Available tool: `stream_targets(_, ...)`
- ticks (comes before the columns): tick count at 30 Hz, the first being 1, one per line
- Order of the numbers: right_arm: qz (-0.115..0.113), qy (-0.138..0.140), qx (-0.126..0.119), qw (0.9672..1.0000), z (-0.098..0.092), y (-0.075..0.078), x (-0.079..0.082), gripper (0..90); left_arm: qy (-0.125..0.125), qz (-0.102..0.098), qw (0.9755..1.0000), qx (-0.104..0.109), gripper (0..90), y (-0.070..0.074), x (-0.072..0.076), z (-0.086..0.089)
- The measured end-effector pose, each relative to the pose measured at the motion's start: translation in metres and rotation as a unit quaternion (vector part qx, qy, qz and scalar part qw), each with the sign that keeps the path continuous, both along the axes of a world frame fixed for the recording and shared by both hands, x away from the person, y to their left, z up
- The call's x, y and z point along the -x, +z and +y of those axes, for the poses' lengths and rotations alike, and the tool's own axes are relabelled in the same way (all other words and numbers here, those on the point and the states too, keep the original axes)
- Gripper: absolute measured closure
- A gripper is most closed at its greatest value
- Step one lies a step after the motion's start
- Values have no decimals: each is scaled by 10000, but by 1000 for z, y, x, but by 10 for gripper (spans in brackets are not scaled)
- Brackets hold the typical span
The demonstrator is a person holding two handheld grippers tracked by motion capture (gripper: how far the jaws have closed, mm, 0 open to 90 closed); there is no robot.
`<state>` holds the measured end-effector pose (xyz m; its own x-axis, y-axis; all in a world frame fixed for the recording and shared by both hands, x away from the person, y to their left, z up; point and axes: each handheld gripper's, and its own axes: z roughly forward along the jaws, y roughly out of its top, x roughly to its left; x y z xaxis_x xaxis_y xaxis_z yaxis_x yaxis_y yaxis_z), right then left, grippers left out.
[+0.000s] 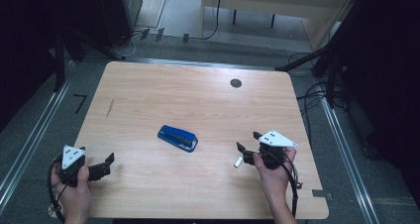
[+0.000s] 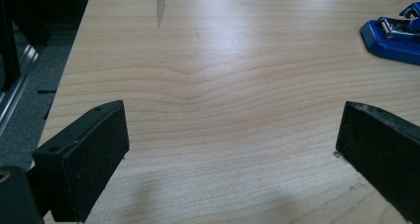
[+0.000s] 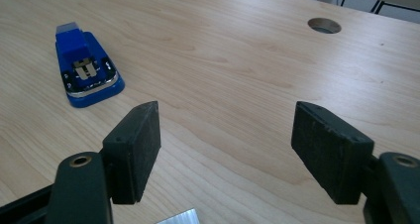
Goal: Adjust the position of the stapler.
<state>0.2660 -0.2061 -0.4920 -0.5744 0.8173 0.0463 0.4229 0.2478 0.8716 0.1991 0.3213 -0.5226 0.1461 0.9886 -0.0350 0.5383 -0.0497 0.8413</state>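
Blue plastic stapler (image 1: 178, 138) lying flat mid-table, flanked by both grippers
Left gripper (image 1: 105, 165) and right gripper (image 1: 246, 143) are held released, nothing grasped, jaws aimed stapler-ward, seemingly for approach

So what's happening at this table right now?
A person sits at a wooden table with a two-jaw gripper in each hand. A blue stapler lies near the middle, touched by neither. The left gripper is near the front left corner, the right gripper at the front right; both have open jaws with nothing between them and are aimed roughly toward the stapler. A small silvery piece lies on the table just by the right gripper. No grasp has been made yet.
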Motion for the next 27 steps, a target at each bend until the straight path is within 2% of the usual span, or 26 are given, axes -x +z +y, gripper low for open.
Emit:
stream_targets(12, -58, 167, 68, 9998, 22, 3, -7, 339, 19, -15, 10000, 26, 5, 0, 0, 0)
stream_targets(16, 38, 238, 125, 9996, 28, -1, -10, 340, 13, -17, 10000, 27, 5, 0, 0, 0)
stream_targets(21, 108, 300, 39, 9995, 34, -4, -13, 346, 27, -17, 10000, 9, 5, 0, 0, 0)
stream_targets(27, 202, 392, 108, 9990, 43, 1, -21, 364, 117, -51, 9999, 59, 5, 0, 1, 2)
